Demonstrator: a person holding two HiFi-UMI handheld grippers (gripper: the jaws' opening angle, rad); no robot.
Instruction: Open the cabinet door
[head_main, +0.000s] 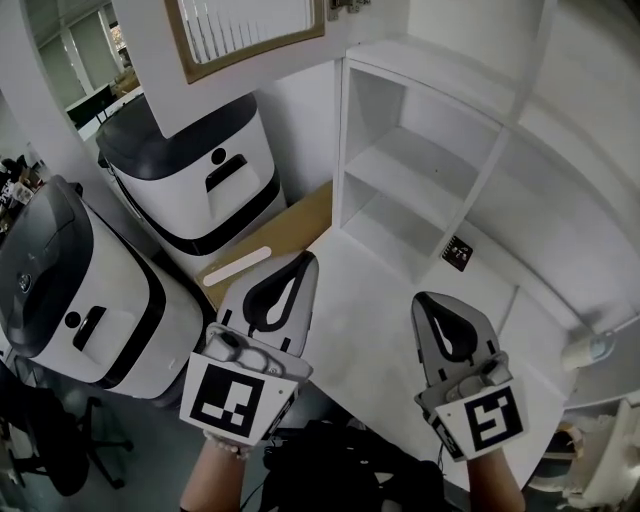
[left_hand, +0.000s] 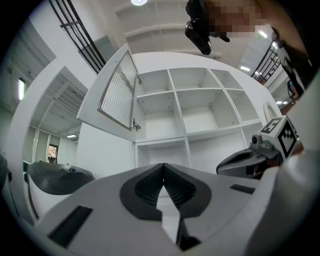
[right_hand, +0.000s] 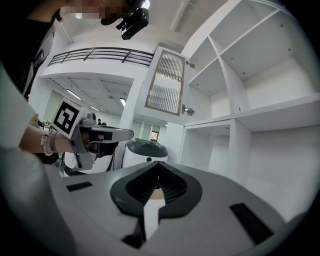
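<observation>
The only markings are the black-and-white square patterns on each gripper's cube. A small dark tag (head_main: 458, 252) on the white cabinet (head_main: 372, 232), just ahead of the right gripper (right_hand: 156, 165), has print too small to read.

The left gripper (left_hand: 162, 166) has its jaws together with nothing between them, and so does the right. The two are side by side and apart, both short of the cabinet's front edges, with open air ahead of their tips.

The cabinet door (left_hand: 117, 92), which has a ribbed pane in a wooden frame, stands swung open above and to the left of the left gripper. The compartments ahead show only white shelves and walls. White-and-black machines (head_main: 195, 170) stand to the left of the left gripper. A cardboard sheet (head_main: 290, 222) lies just beyond its tips.
</observation>
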